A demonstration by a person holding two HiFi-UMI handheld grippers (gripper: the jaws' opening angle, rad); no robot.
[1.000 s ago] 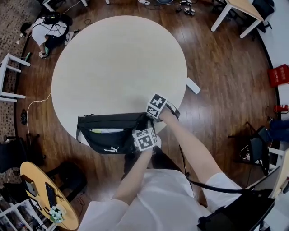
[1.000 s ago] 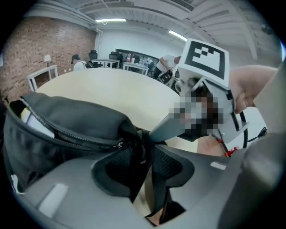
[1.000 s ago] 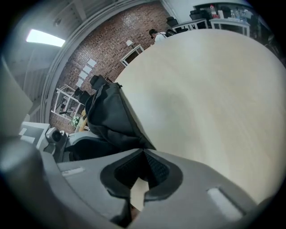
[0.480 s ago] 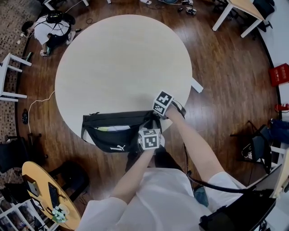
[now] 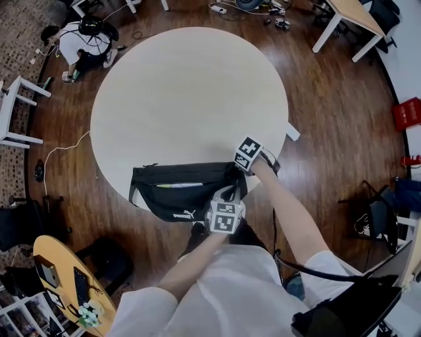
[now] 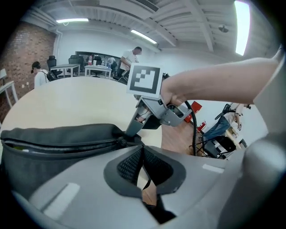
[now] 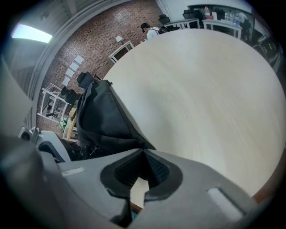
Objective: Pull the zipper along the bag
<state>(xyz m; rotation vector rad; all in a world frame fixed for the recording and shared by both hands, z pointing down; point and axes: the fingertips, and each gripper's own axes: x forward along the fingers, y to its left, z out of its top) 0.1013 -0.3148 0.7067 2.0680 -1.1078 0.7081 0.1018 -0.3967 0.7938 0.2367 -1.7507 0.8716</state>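
A black waist bag (image 5: 184, 194) lies at the near edge of the round table (image 5: 191, 85), its top zipper open over pale contents (image 5: 179, 185). My left gripper (image 5: 227, 196) is at the bag's right end, shut on a thin black tab there that looks like the zipper pull (image 6: 147, 176). My right gripper (image 5: 237, 169) is shut on the bag's right corner, whose fabric tapers into the pads. In the left gripper view the bag (image 6: 58, 143) runs off to the left and the right gripper (image 6: 134, 129) pinches its end. The right gripper view shows the right gripper (image 7: 144, 154) holding the bag (image 7: 100, 120).
The bag hangs partly over the table's near rim, close to the person's body. A small wooden table (image 5: 59, 276) stands at lower left, white furniture (image 5: 16, 112) at the left, another table (image 5: 348, 16) at top right. A person (image 5: 82, 46) sits on the floor at top left.
My left gripper has shut at the bag's right end and drawn slightly back toward the person. The right gripper has kept its hold on the bag's corner.
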